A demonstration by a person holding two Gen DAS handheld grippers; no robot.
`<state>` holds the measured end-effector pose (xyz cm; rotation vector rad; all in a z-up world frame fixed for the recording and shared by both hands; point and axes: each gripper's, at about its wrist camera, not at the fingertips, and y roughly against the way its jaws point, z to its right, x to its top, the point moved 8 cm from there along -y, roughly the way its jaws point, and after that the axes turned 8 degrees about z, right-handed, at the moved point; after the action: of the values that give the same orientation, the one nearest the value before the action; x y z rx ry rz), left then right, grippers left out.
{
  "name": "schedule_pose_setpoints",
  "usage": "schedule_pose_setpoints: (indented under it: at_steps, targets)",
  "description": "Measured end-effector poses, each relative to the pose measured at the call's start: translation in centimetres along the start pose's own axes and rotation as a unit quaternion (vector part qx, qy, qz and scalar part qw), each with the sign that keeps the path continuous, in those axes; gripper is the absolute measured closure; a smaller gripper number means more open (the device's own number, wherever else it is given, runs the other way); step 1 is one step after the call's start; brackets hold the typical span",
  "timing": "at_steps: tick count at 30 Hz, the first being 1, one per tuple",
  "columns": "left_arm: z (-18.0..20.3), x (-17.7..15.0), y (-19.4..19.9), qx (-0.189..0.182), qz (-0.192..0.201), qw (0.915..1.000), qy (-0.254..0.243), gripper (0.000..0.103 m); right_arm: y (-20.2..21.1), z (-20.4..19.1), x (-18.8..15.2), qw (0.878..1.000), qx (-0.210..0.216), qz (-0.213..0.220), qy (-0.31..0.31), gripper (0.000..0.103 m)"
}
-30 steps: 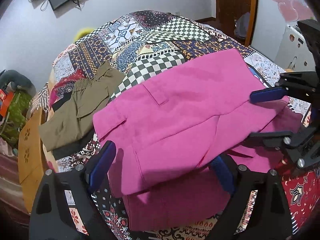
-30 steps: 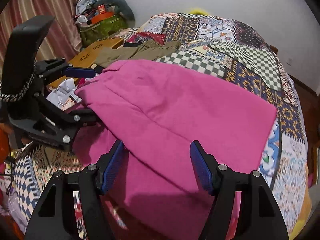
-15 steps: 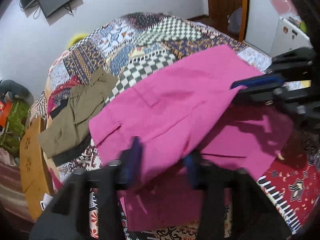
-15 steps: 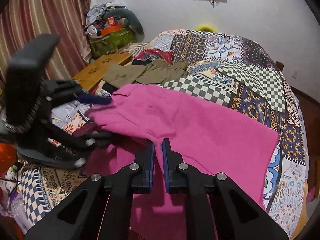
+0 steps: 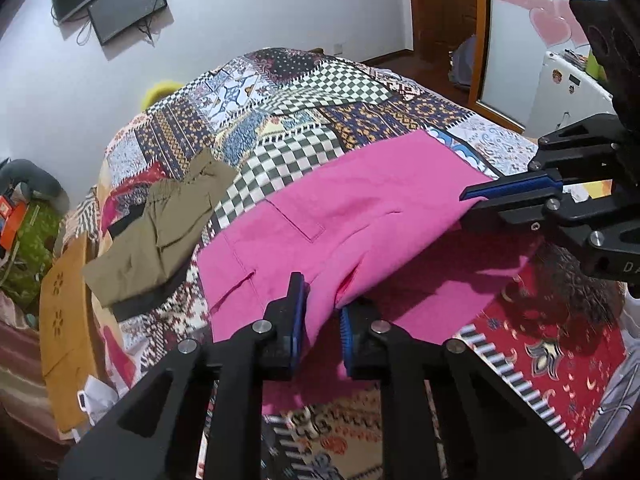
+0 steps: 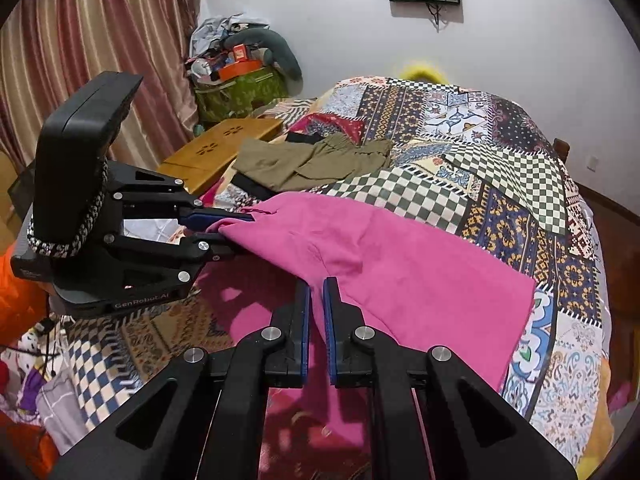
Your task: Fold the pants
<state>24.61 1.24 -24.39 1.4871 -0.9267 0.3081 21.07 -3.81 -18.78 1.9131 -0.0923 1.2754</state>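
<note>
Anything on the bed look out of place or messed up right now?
Nothing is damaged or spilled. The pink pants hang lifted by both grippers, the lower layer bunched underneath. The olive shorts lie rumpled near the bed's edge, beside the wooden board.

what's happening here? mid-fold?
Yes. A person with a handheld gripper in each hand is folding the pink pants on the patchwork bedspread. The left gripper has just closed on the near edge; the right gripper grips the same edge further along. That edge is raised off the bed. Olive pants lie folded aside.
</note>
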Motion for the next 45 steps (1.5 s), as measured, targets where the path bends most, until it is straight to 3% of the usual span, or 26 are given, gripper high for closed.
schedule_pose_setpoints:
  at_steps: [12, 18, 20, 22, 30, 33, 37, 41, 45]
  targets:
    - [1.5, -3.9, -0.3, -0.011, -0.031, 0.9992, 0.023, 0.083, -0.9, -1.3, -4.1, 0.999, -0.001, -0.042, -0.014, 0.096]
    - [0.9, -5.1, 1.1, -0.031, -0.036, 0.9971, 0.06, 0.071, -0.2, -1.4, -5.3, 0.998, 0.004, -0.053, -0.041, 0.095]
    - [0.3, -5.3, 1.6, -0.025, -0.035, 0.9968, 0.067, 0.054, 0.4, -1.3, -5.4, 0.997, 0.001, -0.053, -0.049, 0.095]
    - [-0.6, -5.5, 2.2, -0.015, -0.031, 0.9964, 0.078, 0.052, 1.0, -1.2, -5.2, 0.997, 0.0, -0.049, -0.055, 0.093]
    - [-5.7, -4.3, 3.1, 0.011, -0.014, 0.9835, 0.18, 0.048, 3.0, 0.6, -2.7, 0.996, -0.026, 0.001, -0.083, 0.062]
    - [-5.9, -4.1, 2.2, 0.005, -0.023, 0.9794, 0.201, 0.048, 2.5, 1.6, -2.2, 0.993, -0.042, 0.008, -0.107, 0.05]
    - [-4.4, -5.0, 0.1, -0.01, -0.052, 0.9778, 0.203, 0.047, 0.9, 1.9, -2.7, 0.992, -0.047, -0.007, -0.118, 0.049]
    - [-4.2, -6.8, -1.4, -0.006, -0.076, 0.973, 0.218, 0.038, -0.8, 2.0, -4.6, 0.991, -0.046, -0.044, -0.115, 0.049]
    - [-4.4, -7.6, -1.2, -0.022, -0.071, 0.9684, 0.238, 0.043, -1.5, 2.4, -6.6, 0.989, -0.046, -0.077, -0.115, 0.049]
